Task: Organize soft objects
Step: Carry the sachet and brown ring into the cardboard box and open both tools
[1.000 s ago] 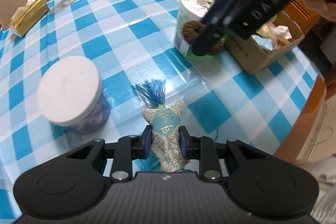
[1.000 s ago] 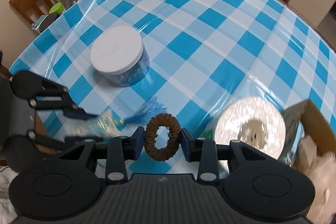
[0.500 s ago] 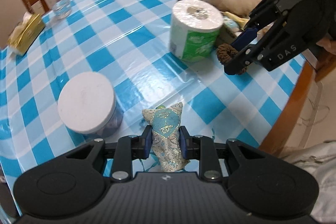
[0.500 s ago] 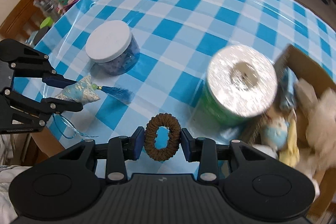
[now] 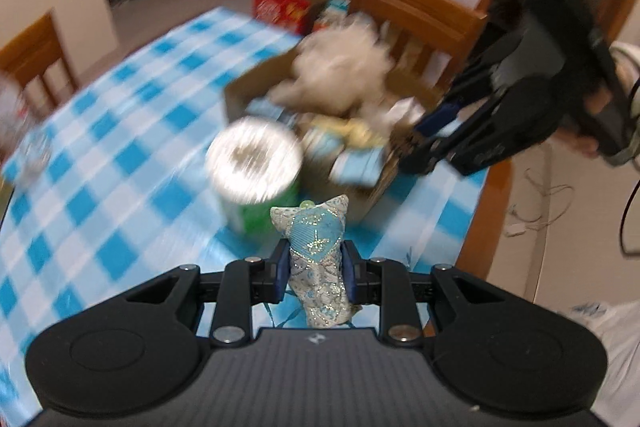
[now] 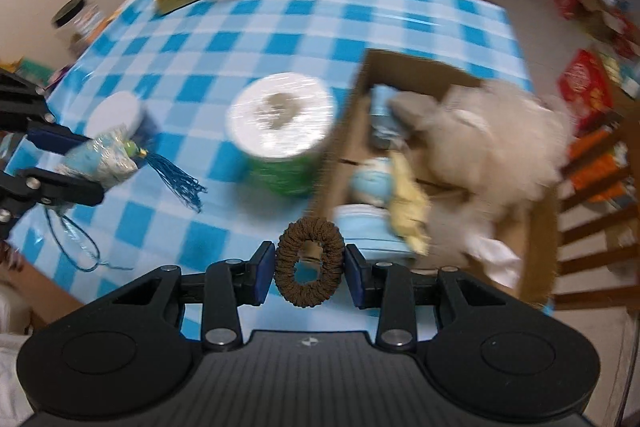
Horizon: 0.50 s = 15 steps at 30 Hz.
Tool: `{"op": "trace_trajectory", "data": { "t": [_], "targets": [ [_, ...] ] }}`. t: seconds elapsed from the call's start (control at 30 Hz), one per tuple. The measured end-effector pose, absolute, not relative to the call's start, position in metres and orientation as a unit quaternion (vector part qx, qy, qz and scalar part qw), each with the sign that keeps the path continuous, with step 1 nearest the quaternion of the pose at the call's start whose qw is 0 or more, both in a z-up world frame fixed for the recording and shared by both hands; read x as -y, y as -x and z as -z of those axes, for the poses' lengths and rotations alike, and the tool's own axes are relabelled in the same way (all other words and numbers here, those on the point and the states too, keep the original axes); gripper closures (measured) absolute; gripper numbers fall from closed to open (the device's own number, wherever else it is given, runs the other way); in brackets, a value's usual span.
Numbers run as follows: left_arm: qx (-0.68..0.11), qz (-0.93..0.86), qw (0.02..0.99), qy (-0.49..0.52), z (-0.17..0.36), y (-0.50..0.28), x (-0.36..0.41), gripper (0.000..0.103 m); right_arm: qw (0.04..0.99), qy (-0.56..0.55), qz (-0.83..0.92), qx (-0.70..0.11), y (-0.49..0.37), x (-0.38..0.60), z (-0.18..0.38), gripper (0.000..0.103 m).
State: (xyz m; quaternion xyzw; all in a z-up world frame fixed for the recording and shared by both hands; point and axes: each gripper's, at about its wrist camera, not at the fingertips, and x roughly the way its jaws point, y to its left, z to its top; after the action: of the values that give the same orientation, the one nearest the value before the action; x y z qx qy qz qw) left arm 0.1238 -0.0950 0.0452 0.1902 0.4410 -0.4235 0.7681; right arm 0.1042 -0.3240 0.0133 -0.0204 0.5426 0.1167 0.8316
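Tool pads astride brown scrunchie

Even indoor light; heavy motion blur beyond sharp tongs; fisheye-bent edges.

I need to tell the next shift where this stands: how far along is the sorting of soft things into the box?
Done: the cardboard box already holds a fluffy plush and other soft pieces. In hand: the right gripper grips a brown scrunchie near the box, and the left gripper holds an embroidered sachet with a blue tassel. Left: dropping both in. The toilet roll beside the box may follow.
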Motion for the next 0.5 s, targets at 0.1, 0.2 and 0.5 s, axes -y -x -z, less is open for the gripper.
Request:
{"op": "trace_trajectory", "data": {
  "t": [0.1, 0.2, 0.5],
  "targets": [
    [-0.411, 0.447, 0.77, -0.197, -0.059, -0.129, 0.126, 0.078, 0.839, 0.015, -0.096, -0.536, -0.1, 0.344, -0.014, 0.061],
    [-0.391, 0.461, 0.771, -0.2, -0.067, -0.139, 0.158, 0.078, 0.843, 0.006, -0.08, -0.531, -0.097, 0.363, -0.013, 0.061],
    [-0.386, 0.464, 0.776, -0.184, -0.055, -0.182, 0.239, 0.078, 0.851, -0.006, -0.067, -0.521, -0.097, 0.401, -0.012, 0.061]
  ]
}}
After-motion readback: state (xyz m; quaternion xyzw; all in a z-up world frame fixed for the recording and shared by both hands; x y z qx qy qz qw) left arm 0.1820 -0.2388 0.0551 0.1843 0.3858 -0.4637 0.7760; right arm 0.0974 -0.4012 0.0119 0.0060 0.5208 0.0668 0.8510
